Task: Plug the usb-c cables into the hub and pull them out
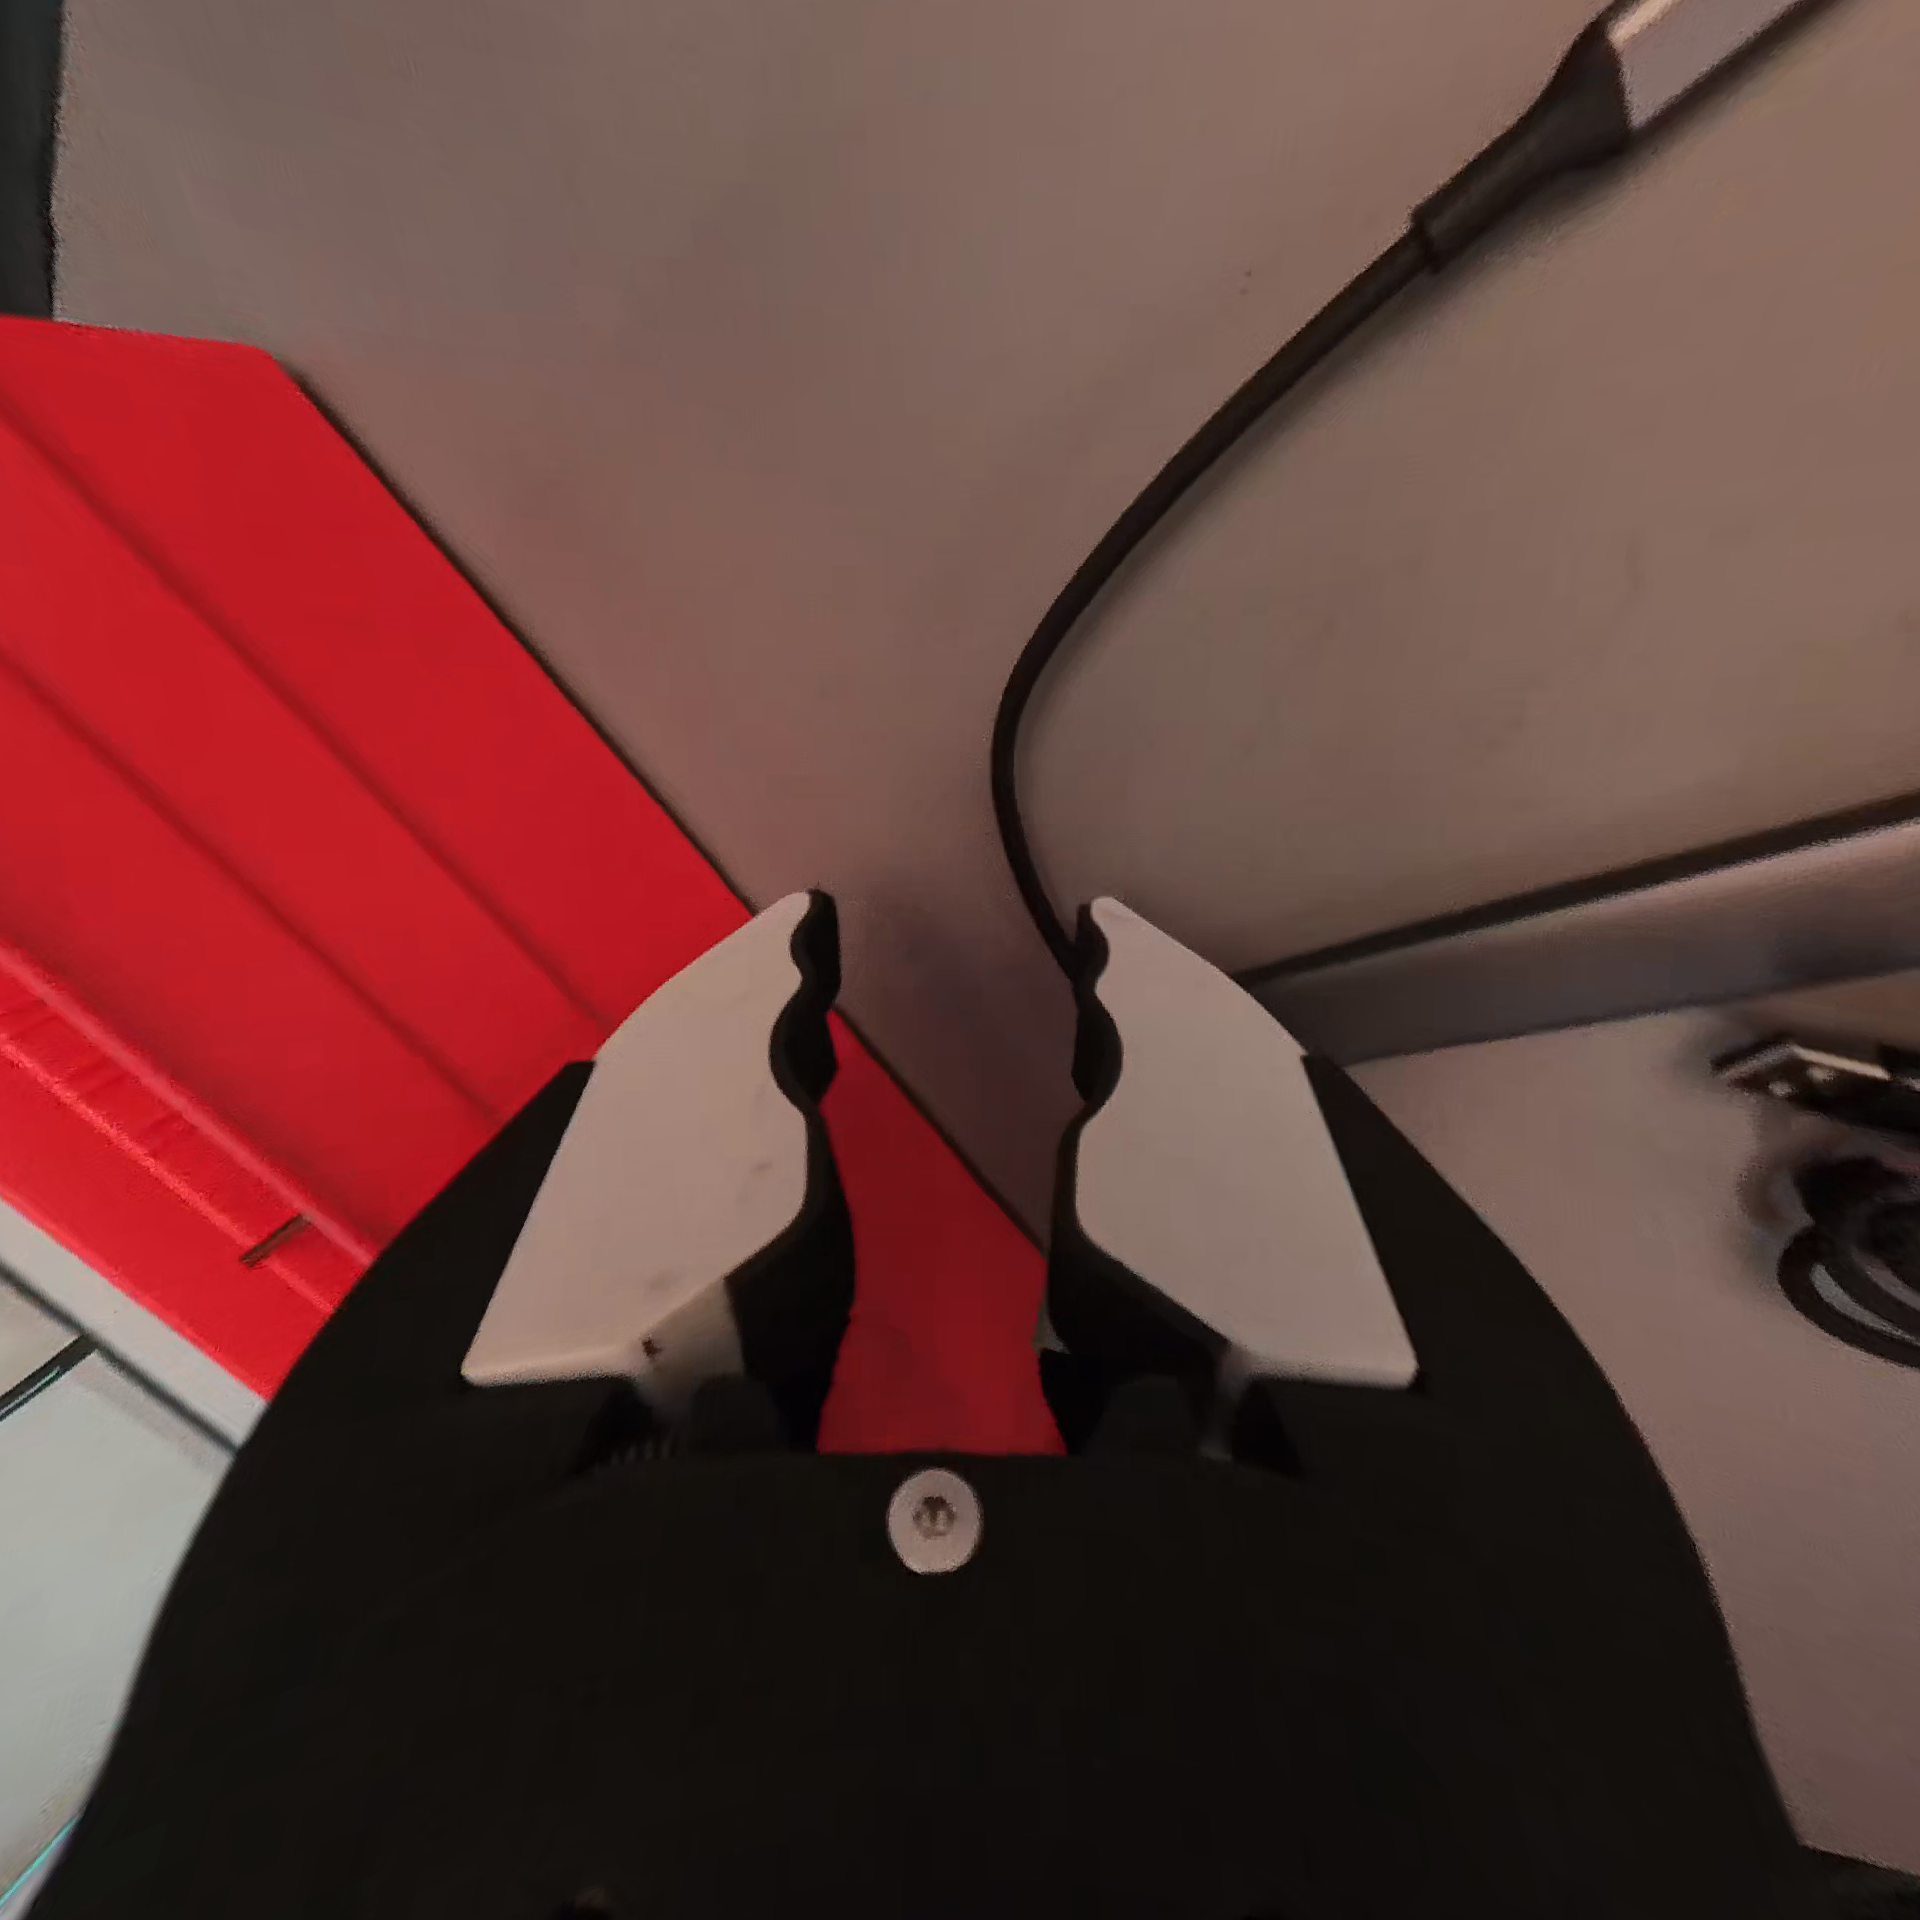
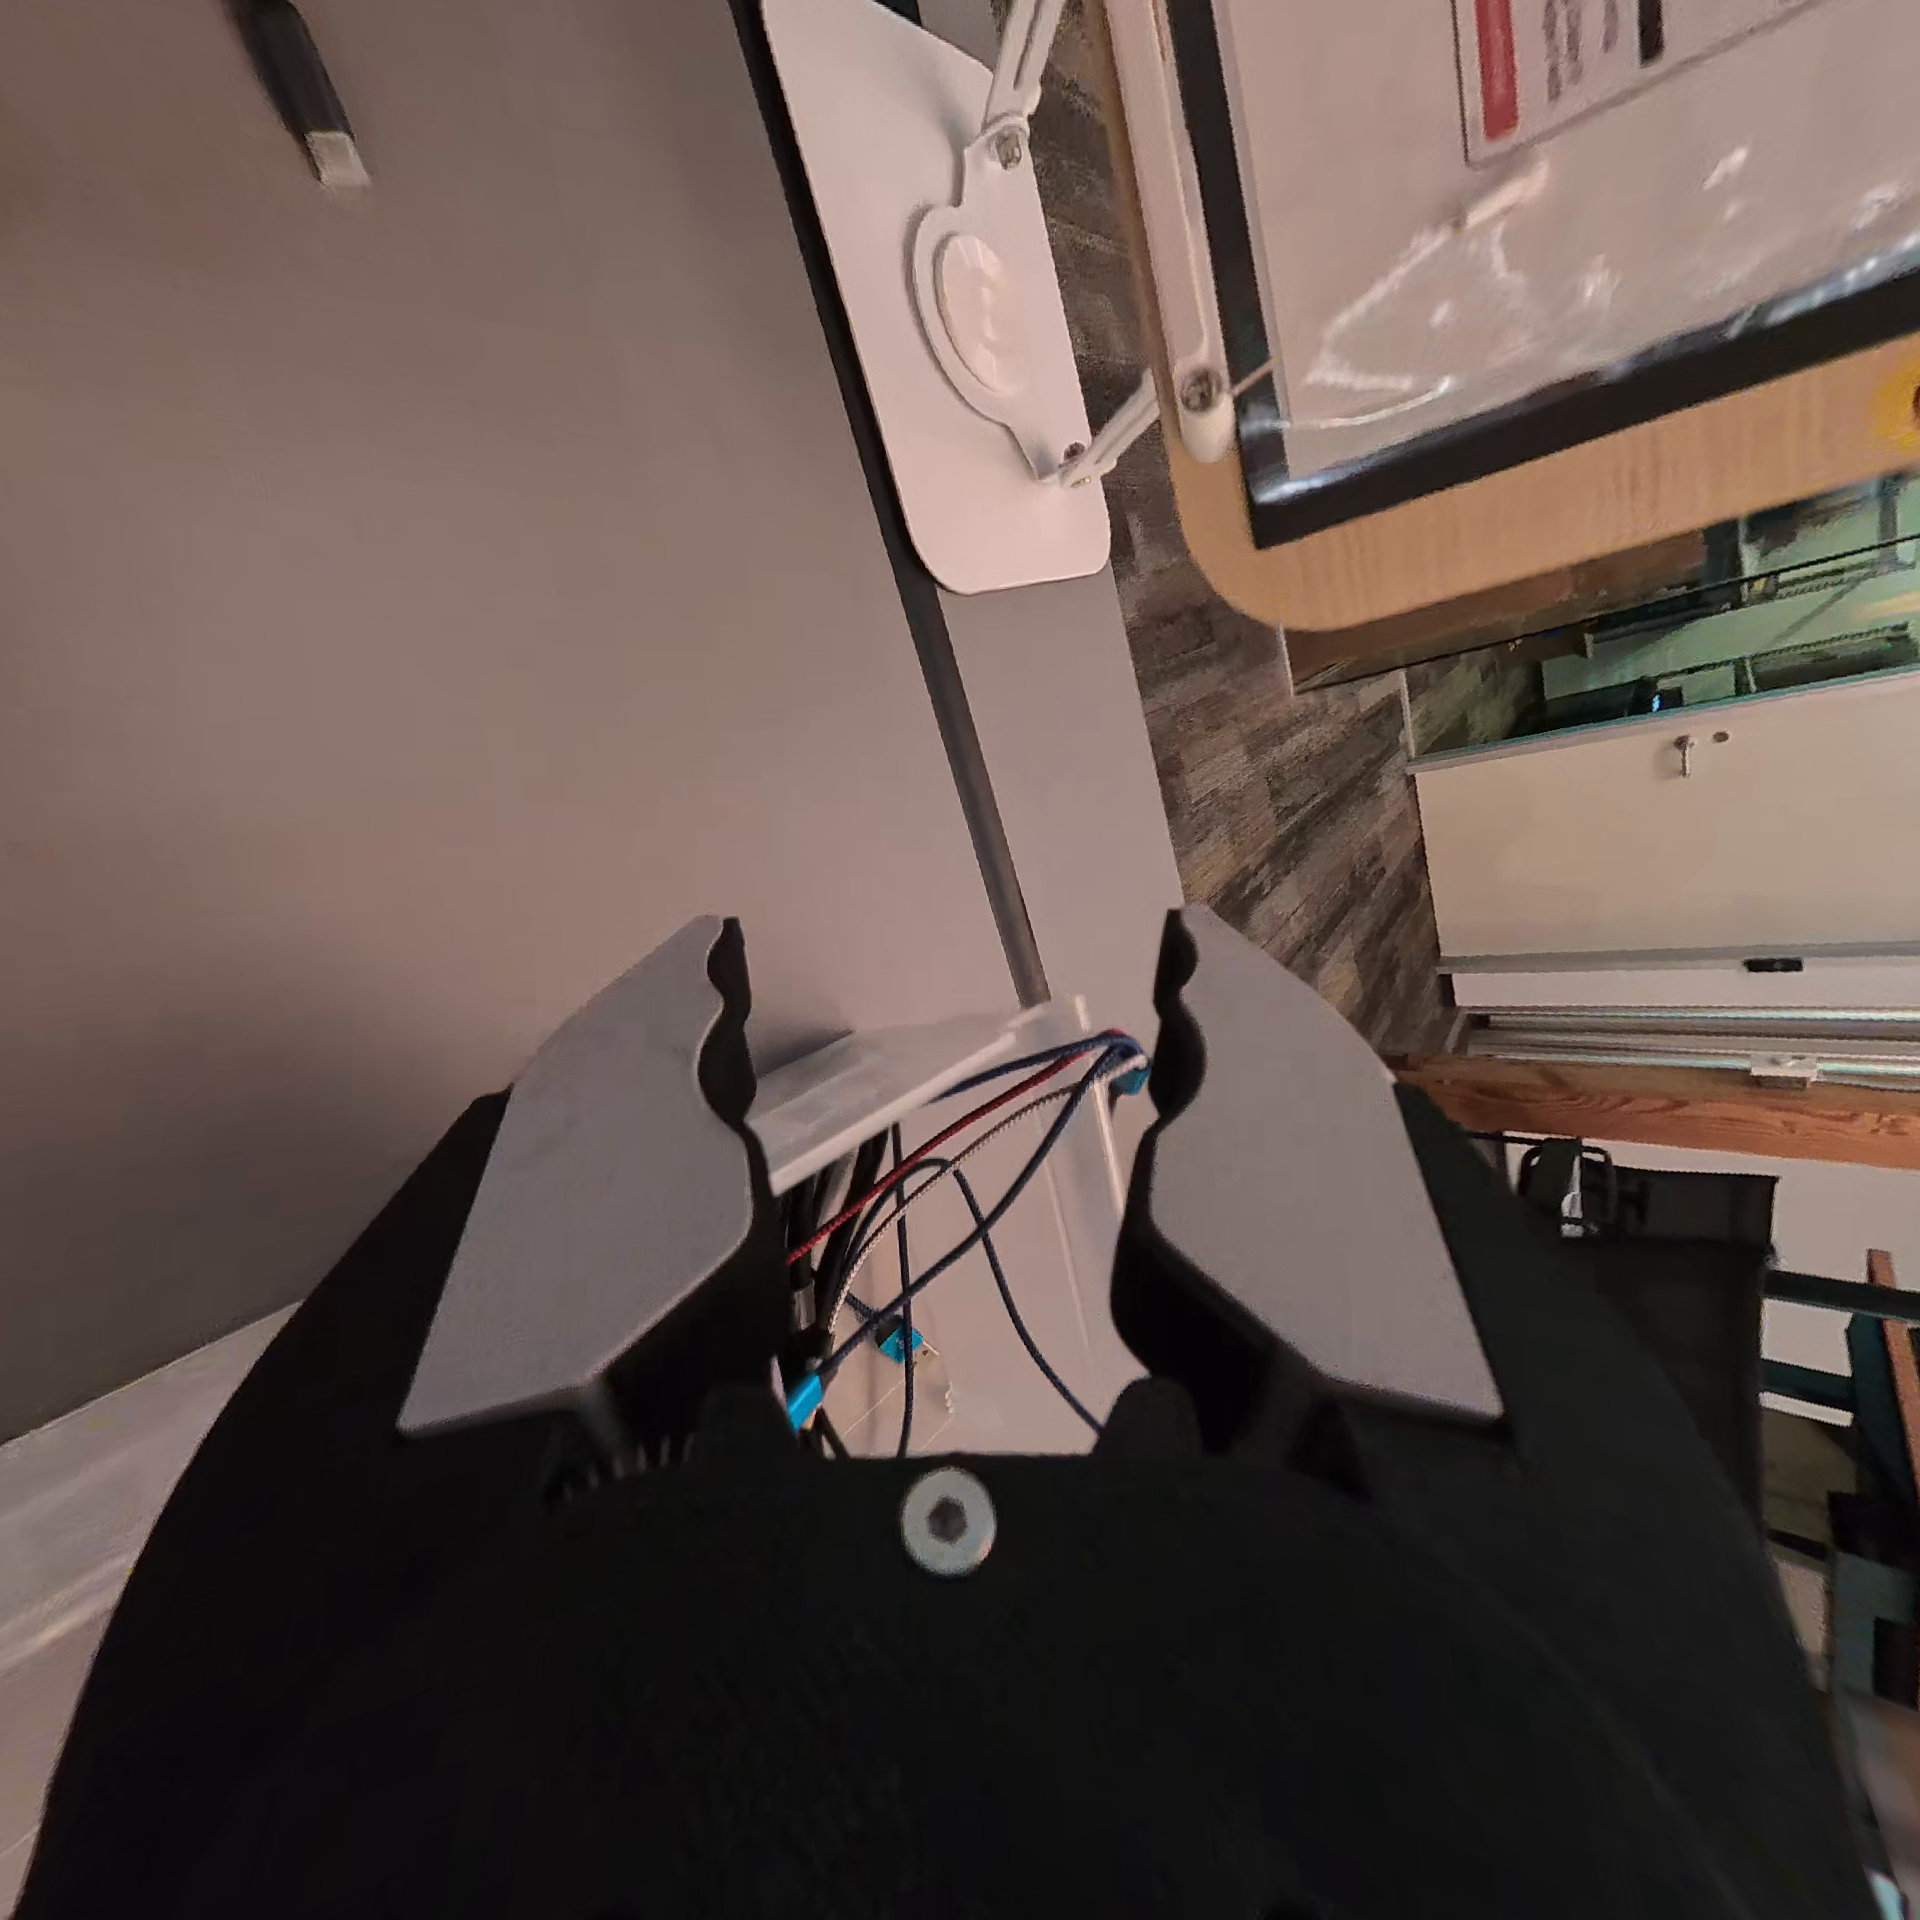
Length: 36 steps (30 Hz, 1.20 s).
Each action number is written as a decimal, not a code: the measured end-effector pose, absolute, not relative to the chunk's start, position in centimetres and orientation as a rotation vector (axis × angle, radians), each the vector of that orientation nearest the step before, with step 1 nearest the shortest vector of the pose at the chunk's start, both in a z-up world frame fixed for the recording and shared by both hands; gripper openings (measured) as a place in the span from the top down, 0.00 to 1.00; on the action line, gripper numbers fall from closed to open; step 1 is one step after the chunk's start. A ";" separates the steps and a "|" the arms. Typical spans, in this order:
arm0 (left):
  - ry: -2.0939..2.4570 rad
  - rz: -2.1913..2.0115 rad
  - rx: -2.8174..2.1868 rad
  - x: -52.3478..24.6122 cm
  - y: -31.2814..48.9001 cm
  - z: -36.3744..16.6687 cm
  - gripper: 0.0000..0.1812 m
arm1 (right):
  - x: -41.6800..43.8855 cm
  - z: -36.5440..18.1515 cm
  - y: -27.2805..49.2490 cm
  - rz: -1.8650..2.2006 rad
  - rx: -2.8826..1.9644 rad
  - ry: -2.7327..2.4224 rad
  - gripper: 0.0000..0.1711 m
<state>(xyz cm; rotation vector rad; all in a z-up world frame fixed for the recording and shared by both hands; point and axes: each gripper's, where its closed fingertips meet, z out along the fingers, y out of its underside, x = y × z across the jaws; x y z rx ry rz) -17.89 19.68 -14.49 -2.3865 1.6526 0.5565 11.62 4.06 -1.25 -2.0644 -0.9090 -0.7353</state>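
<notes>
In the left wrist view, a grey metal hub (image 1: pixel 1704 52) lies at the top right on the grey table. Its black cable (image 1: pixel 1049 644) curves down to my left gripper's right fingertip (image 1: pixel 1132 945) and is hidden behind it. My left gripper (image 1: pixel 956 925) is open and holds nothing. In the right wrist view, my right gripper (image 2: pixel 951 935) is open and empty above a clear tray (image 2: pixel 831 1101) at the table edge. The tray holds several thin USB cables (image 2: pixel 935 1174) with blue plugs. A black plug with a silver tip (image 2: pixel 327 145) lies on the table at the top left.
A red flat case (image 1: pixel 260 779) lies on the table to the left of my left gripper. A table edge (image 1: pixel 1558 935) runs to the right, with coiled cables (image 1: pixel 1860 1268) below it. A white lamp base (image 2: pixel 987 312) stands past the table edge (image 2: pixel 966 727). The grippers' ends are close to 35 cm from one another. From the left gripper's tips to the grey metal hub (image 1: pixel 1704 52) is close to 11 cm. It is also in sight in the right wrist view (image 2: pixel 275 59).
</notes>
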 end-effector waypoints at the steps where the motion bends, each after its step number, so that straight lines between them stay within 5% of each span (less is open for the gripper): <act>1: 1.652 0.511 -2.375 -17.8 19.4 -14.0 0.76 | 11.1 -1.1 4.3 -0.741 -2.052 -0.921 0.55; 4: 1.700 0.133 -2.353 -15.8 16.6 -12.3 0.77 | 7.5 -0.3 5.2 -0.629 -1.972 -0.950 0.57; 10: 1.720 -0.555 -2.185 -12.7 12.0 -4.8 0.79 | -7.3 2.1 5.2 0.336 -1.888 -0.804 0.71; 20: 1.363 -0.839 -1.707 -13.5 13.8 7.7 0.73 | -13.4 -10.1 7.2 0.806 -2.377 -0.488 0.86; 26: 1.473 -0.919 -1.613 -12.9 12.3 7.6 0.64 | -13.3 -12.3 7.2 0.773 -2.459 -0.459 0.88; 36: 1.637 -0.683 -1.637 -11.9 13.1 3.2 0.71 | -13.7 -12.7 7.1 0.858 -2.455 -0.450 0.93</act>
